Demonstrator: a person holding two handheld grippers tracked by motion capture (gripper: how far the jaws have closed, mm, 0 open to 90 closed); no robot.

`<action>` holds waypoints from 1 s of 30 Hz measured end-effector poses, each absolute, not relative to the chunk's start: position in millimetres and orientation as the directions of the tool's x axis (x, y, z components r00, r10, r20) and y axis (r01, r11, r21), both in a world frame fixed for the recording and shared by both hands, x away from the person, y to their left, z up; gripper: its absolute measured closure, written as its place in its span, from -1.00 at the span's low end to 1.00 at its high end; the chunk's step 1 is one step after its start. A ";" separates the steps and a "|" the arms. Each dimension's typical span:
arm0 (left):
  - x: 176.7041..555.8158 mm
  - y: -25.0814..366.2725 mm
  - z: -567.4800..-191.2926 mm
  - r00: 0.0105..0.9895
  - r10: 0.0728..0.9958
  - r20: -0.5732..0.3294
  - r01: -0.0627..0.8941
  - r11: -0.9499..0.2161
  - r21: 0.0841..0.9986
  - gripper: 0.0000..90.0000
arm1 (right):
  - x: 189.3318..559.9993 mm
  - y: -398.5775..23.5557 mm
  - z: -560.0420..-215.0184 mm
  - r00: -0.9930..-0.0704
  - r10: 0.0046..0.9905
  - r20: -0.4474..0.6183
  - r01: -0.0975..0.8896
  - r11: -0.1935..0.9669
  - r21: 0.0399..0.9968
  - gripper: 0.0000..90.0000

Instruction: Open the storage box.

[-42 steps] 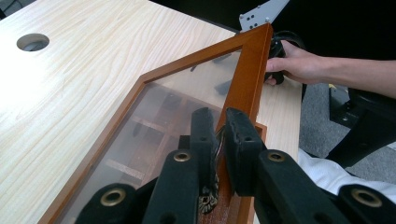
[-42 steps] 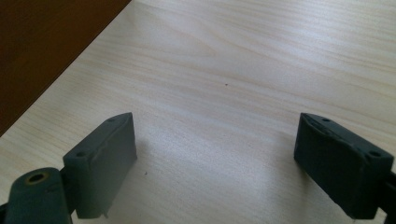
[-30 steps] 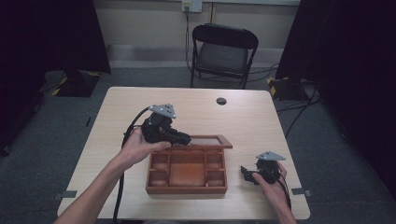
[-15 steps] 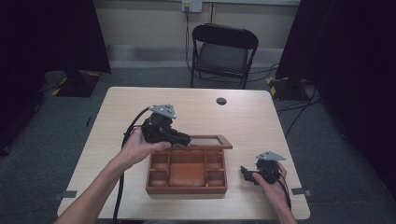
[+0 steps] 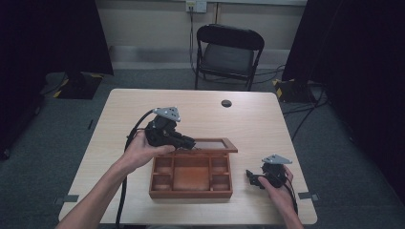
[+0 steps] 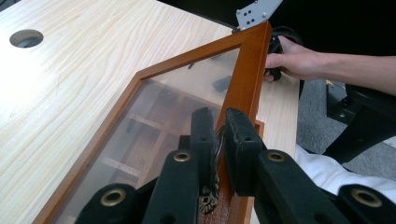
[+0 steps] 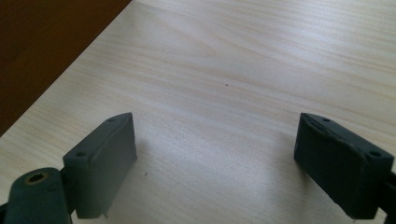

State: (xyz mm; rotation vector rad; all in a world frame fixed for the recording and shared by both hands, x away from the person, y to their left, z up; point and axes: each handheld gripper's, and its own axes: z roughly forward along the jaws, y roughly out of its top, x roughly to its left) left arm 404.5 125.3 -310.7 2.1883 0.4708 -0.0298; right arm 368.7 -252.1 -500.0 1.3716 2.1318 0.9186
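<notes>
A brown wooden box (image 5: 190, 194) with several open compartments sits near the table's front edge. Its glass-paned lid (image 5: 212, 144) stands raised at the back. My left gripper (image 5: 191, 142) is shut on the lid's wooden frame (image 6: 247, 70), and in the left gripper view its jaws (image 6: 219, 123) pinch that frame beside a small brass clasp (image 6: 208, 203). The compartments show through the glass pane (image 6: 154, 112). My right gripper (image 5: 249, 175) rests on the table to the right of the box, open (image 7: 215, 144) with bare wood between its pads. The box's dark side (image 7: 42, 42) lies to its left.
The pale wooden table (image 5: 143, 109) has a round cable hole (image 5: 226, 103) near its far edge. A black folding chair (image 5: 228, 52) stands beyond the table. Cables trail from both grippers toward the near edge.
</notes>
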 end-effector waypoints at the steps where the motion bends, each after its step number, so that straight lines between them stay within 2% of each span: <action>1: 404.6 125.2 -310.5 0.927 0.324 -0.187 0.346 -0.548 0.762 0.83 | 368.6 -252.1 -500.0 -0.410 0.912 -0.011 0.619 0.287 0.732 -0.73; 30: 404.3 125.4 -311.2 0.925 0.326 -0.193 0.350 -0.540 0.765 0.83 | 368.7 -252.1 -500.0 -0.410 0.912 -0.011 0.618 0.287 0.732 -0.73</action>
